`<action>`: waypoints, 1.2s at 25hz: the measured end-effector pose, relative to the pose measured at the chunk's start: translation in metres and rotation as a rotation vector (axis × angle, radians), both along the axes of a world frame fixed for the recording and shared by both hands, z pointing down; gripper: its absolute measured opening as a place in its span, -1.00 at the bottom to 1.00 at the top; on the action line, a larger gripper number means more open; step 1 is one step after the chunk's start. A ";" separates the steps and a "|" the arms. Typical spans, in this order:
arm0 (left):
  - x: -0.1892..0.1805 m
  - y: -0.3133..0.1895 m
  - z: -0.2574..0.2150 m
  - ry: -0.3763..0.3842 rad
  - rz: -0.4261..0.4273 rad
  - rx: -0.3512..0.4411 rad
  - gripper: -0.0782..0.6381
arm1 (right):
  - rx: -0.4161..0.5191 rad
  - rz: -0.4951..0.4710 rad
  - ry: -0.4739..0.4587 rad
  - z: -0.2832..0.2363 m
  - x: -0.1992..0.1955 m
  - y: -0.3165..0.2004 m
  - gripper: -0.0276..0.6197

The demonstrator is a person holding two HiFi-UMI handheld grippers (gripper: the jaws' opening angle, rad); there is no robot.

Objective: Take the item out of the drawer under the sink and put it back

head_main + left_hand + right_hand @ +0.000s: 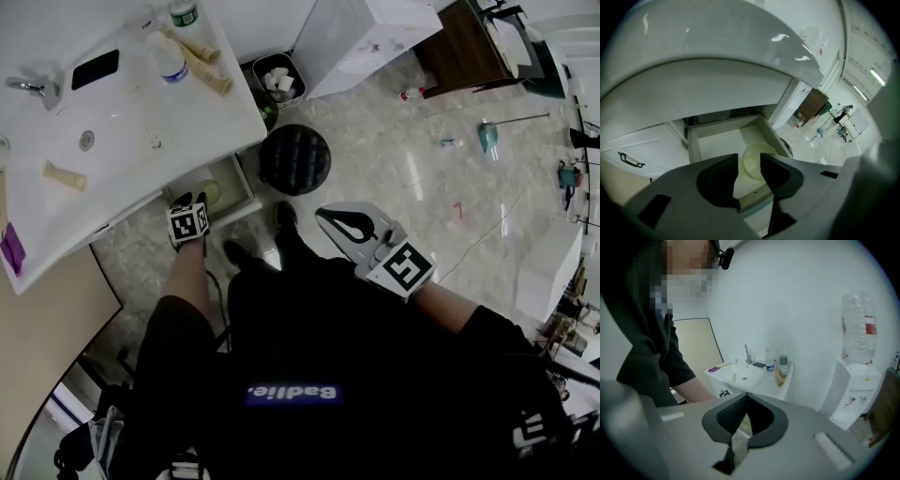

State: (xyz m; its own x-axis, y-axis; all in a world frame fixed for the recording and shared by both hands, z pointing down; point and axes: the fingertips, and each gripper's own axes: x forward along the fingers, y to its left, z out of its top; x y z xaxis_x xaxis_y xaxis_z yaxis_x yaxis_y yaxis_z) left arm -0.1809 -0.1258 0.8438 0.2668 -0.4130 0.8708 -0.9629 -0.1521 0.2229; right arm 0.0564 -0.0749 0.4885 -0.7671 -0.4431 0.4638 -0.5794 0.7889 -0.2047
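White marble-patterned floor (403, 159) fills the right and far part of the head view. A white sink counter (187, 103) takes the far left, and a white water dispenser (366, 37) stands against the far wall to its right. On the floor just right of the counter sits a black round stool (294, 159).

Under the counter's near edge a pale drawer (247, 187) stands pulled out toward the person. The left gripper (190, 202) hangs over the drawer's near end, its marker cube facing up. In the left gripper view its jaws stand wide apart, released, with nothing pressed between them.

The right gripper (336, 221) is held well apart to the right, in front of the person's dark shirt. Its jaws are clenched tip to tip on nothing, as the right gripper view (746, 397) shows.

A pale yellow-green round dish (210, 191) lies flat on the drawer's floor, toward its near end. It is just beyond and below the left gripper's tips. In the left gripper view (749, 164) the dish (752, 161) shows through the gap between the jaws, lower than them and untouched, close to the drawer's right wall (774, 133).

On the counter top stand two bottles (171, 56), near a dark phone (95, 68) and the tap (28, 86).
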 end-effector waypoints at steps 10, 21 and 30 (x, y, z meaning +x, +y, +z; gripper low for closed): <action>0.002 0.001 0.053 -0.031 0.024 -0.123 -0.42 | -0.058 0.023 0.041 0.020 0.019 -0.002 -0.93; 0.002 0.000 0.071 -0.096 0.056 -0.183 -0.69 | -0.083 0.067 0.051 0.025 0.040 -0.002 -0.93; 0.002 0.001 0.032 -0.083 0.071 -0.139 -0.71 | -0.055 0.037 0.009 0.011 0.024 0.003 -0.93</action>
State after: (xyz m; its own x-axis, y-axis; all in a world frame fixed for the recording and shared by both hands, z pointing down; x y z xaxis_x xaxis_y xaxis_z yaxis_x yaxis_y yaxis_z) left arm -0.1786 -0.1246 0.8759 0.2161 -0.2699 0.9383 -0.9668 -0.1935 0.1670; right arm 0.0808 -0.0724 0.4997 -0.7465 -0.4448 0.4948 -0.6101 0.7544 -0.2422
